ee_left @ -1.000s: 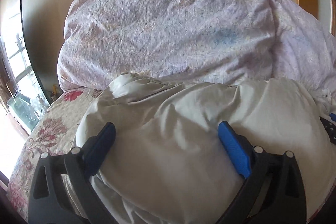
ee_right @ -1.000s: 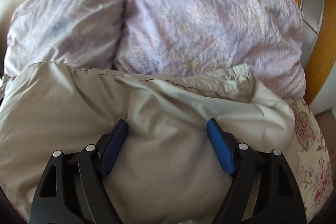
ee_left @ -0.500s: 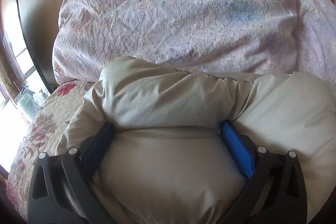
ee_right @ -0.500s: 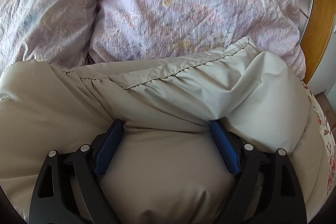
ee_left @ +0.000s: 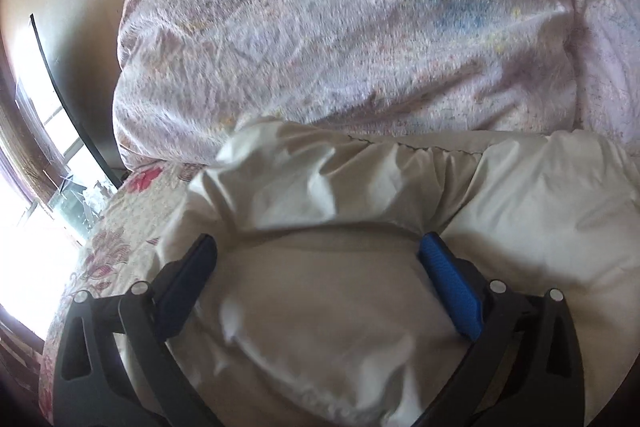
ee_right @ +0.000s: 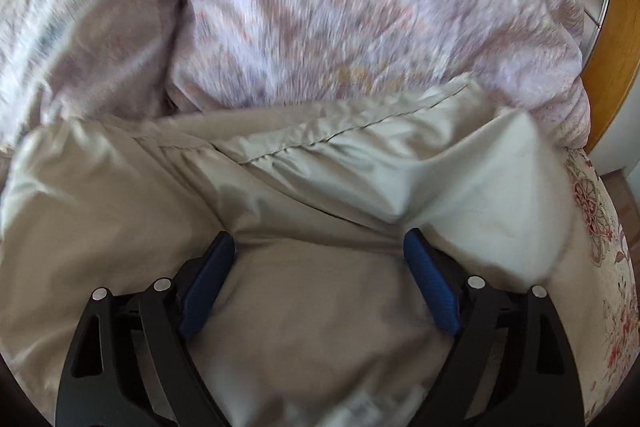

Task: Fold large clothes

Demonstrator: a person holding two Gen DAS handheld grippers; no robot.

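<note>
A puffy beige padded garment (ee_left: 360, 195) lies bunched on the bed and fills the lower half of both views (ee_right: 280, 179). A stitched seam runs across its folded upper edge. My left gripper (ee_left: 318, 247) is open, its blue-padded fingers pressed into the garment with a bulge of fabric between them. My right gripper (ee_right: 320, 241) is open the same way, fingers spread wide around a mound of the garment. Neither pair of jaws is closed on the fabric. The garment's lower part is hidden under the grippers.
A large lilac patterned duvet (ee_left: 340, 27) is heaped just behind the garment (ee_right: 340, 7). The floral bedsheet (ee_left: 120, 227) shows at the left, with a window (ee_left: 24, 187) beyond it. In the right wrist view the floral bedsheet (ee_right: 600, 247) and an orange wooden frame (ee_right: 616, 47) are at the right.
Both grippers pushed forward and down into the garment, then lifted slightly. The garment's upper edge has rumpled and shifted; both views are now motion-blurred. Jaws stay wide apart.
</note>
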